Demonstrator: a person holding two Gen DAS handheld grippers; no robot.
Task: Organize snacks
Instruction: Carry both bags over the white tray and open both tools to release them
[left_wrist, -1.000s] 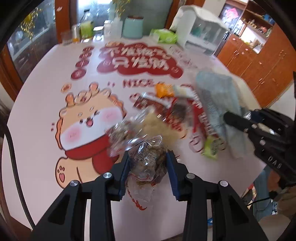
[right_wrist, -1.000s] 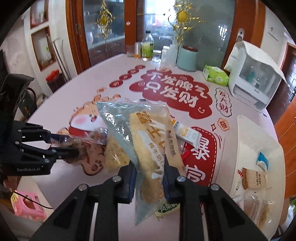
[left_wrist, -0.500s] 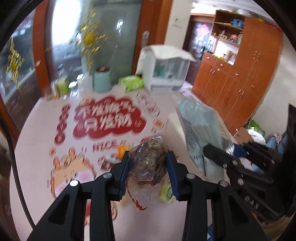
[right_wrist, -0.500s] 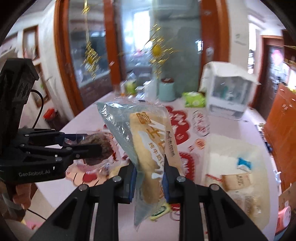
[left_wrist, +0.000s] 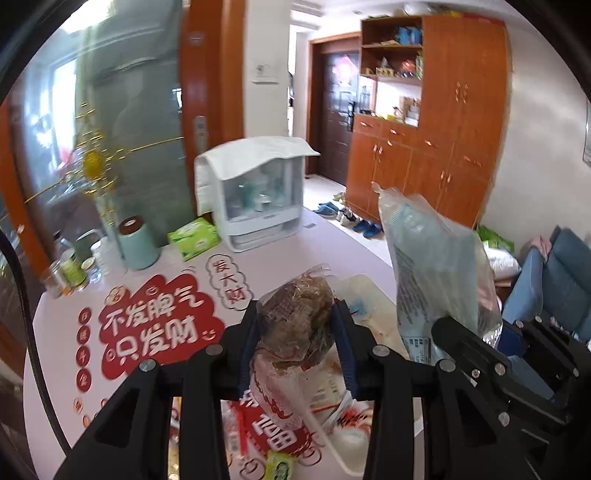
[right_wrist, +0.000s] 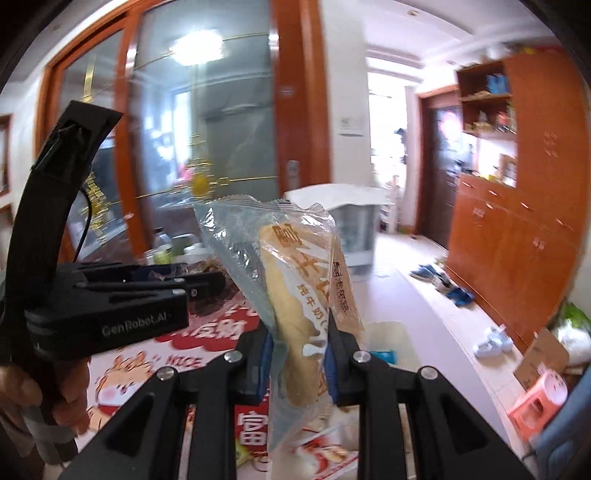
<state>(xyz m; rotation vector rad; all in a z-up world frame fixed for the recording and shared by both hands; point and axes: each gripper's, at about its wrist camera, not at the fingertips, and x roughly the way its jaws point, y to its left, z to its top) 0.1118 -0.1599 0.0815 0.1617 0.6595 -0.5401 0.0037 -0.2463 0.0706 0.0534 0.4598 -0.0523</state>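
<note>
My left gripper (left_wrist: 295, 332) is shut on a clear bag of brown snack (left_wrist: 295, 317) and holds it in the air above the table. My right gripper (right_wrist: 299, 350) is shut on a clear bag of pale bread (right_wrist: 295, 295), held upright and lifted. In the left wrist view the bread bag (left_wrist: 432, 273) and right gripper (left_wrist: 491, 365) stand to the right. In the right wrist view the left gripper (right_wrist: 207, 282) is at the left, close by. A white tray (left_wrist: 369, 284) lies below on the table, with small packets.
The table has a pink cloth (left_wrist: 155, 317) with red print. At its far side stand a white cabinet box (left_wrist: 255, 199), a green tissue pack (left_wrist: 194, 236), a mint canister (left_wrist: 136, 243) and bottles. A small green packet (left_wrist: 280, 465) lies near. Orange cupboards (left_wrist: 443, 147) at right.
Both grippers have risen and tilted up with their bags, so the views show the room instead of the tabletop. The two grippers have come closer together.
</note>
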